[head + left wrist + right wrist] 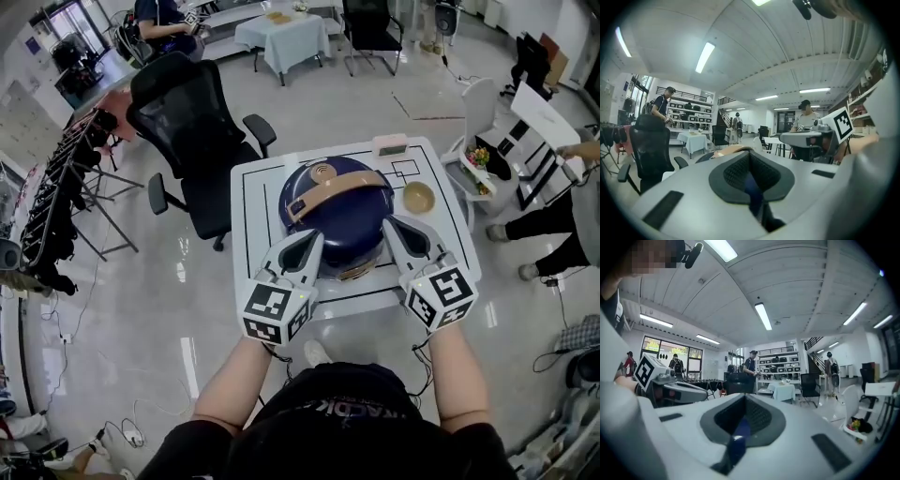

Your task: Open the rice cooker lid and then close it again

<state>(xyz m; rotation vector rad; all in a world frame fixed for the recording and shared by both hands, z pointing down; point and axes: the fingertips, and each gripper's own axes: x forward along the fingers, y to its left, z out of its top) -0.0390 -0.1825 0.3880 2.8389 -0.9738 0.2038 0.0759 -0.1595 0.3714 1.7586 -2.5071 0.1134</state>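
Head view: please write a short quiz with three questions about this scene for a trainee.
1. True or false: the lid of the cooker stands open.
2. What is on the table to the right of the cooker in the picture? A) bowl B) cup C) spoon
3. Fill in: the jaws of the left gripper and the right gripper are both ____.

Key: 1 false, the lid is down. 2 A. 3 shut.
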